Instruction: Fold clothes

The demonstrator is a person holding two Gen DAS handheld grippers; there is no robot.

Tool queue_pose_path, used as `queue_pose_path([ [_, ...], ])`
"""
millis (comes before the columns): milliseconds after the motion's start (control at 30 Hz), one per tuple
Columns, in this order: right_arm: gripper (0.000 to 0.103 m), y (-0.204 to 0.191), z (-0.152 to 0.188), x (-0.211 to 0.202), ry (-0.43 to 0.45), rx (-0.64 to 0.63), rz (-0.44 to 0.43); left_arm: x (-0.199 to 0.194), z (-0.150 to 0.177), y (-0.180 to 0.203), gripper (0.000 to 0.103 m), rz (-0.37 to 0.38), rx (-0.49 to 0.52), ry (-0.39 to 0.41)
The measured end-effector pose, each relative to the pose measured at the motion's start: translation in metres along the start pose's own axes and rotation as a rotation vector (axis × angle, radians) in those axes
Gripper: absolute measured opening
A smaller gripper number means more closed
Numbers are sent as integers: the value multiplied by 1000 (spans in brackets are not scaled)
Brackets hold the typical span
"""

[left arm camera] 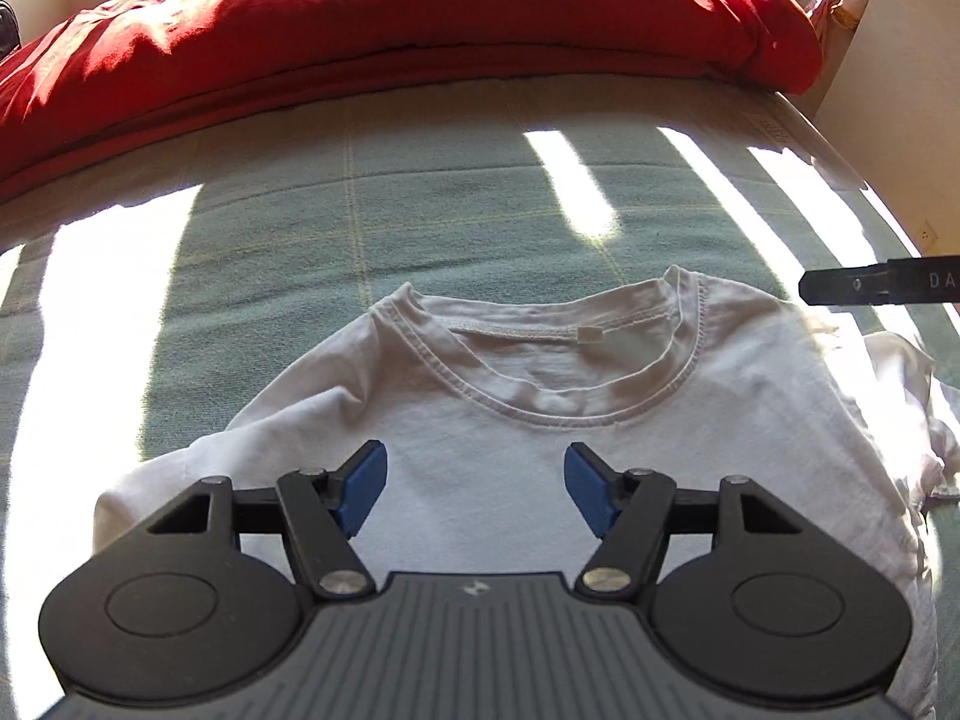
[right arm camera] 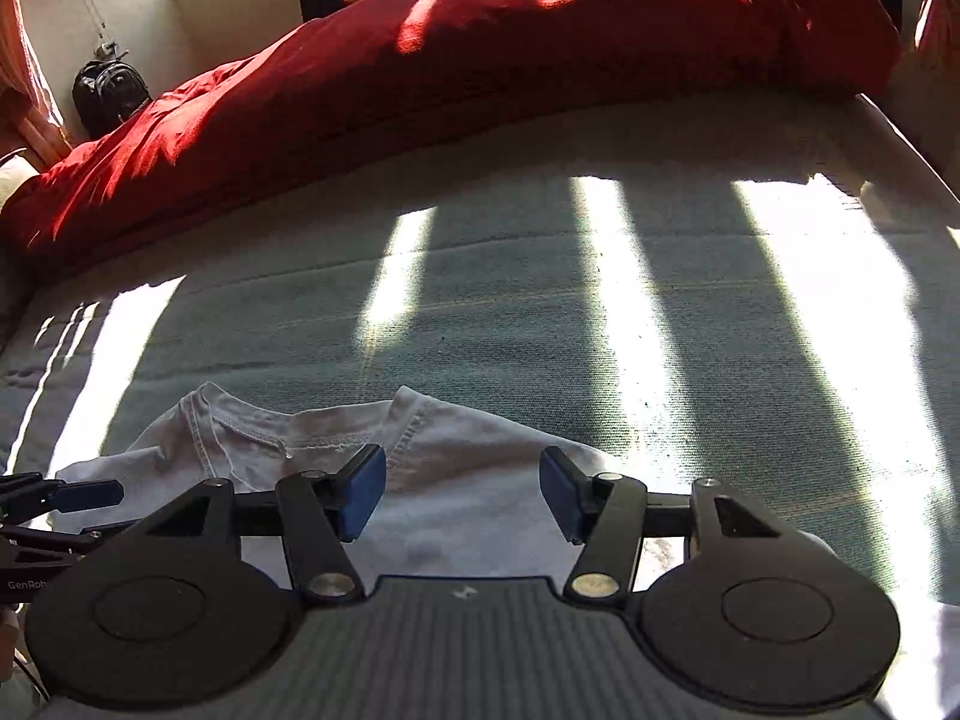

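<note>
**Hovering over a white T-shirt laid out on a bed**

Lying flat on a pale green bedspread (left arm camera: 270, 228), a white T-shirt (left arm camera: 540, 468) faces up with its round neckline (left arm camera: 570, 360) toward the far side of the bed. A small label shows inside the back of the collar. Bright bars of sunlight cross the bedspread and part of the shirt.

From the left wrist view, the left gripper (left arm camera: 475, 489) is above the chest of the shirt, just below the neckline. Its two blue pads (left arm camera: 363, 489) stand wide apart, with nothing between them but the cloth underneath.

From the right wrist view, the right gripper (right arm camera: 461, 491) is above the shirt's shoulder area, to the right of the collar. Its blue pads (right arm camera: 360, 492) are likewise spread wide and grip nothing. Whether either tool touches the fabric cannot be told.

A rumpled red duvet (left arm camera: 420, 18) is heaped across the far end of the bed. A dark backpack (right arm camera: 109, 96) sits by the wall at the far left.
</note>
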State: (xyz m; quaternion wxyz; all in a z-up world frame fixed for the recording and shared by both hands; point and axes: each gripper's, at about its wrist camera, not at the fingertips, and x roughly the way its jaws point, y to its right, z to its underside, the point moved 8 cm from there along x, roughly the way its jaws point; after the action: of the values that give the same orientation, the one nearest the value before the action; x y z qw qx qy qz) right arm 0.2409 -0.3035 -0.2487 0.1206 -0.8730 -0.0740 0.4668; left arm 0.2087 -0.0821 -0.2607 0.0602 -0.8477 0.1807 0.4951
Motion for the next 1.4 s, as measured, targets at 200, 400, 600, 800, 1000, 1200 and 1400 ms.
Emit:
queue_pose_path([
  [200,64,-17,42,-32,40,105,28,-15,43,14,67,6,65,-17],
  [400,65,-24,136,-33,62,66,198,-23,94,26,67,-26,139,32],
  [600,72,-31,189,-46,91,7,247,-25,132,30,68,-59,173,75],
  [800,73,-39,227,-69,146,-38,273,-58,173,36,68,-87,184,119],
  [1000,76,-43,290,-107,152,-37,274,-95,245,45,68,-83,169,117],
  [1200,83,-45,342,-137,128,-23,261,-121,291,46,75,-71,127,90],
  [1400,83,-79,338,-133,142,-78,193,-142,298,41,74,-110,127,115],
])
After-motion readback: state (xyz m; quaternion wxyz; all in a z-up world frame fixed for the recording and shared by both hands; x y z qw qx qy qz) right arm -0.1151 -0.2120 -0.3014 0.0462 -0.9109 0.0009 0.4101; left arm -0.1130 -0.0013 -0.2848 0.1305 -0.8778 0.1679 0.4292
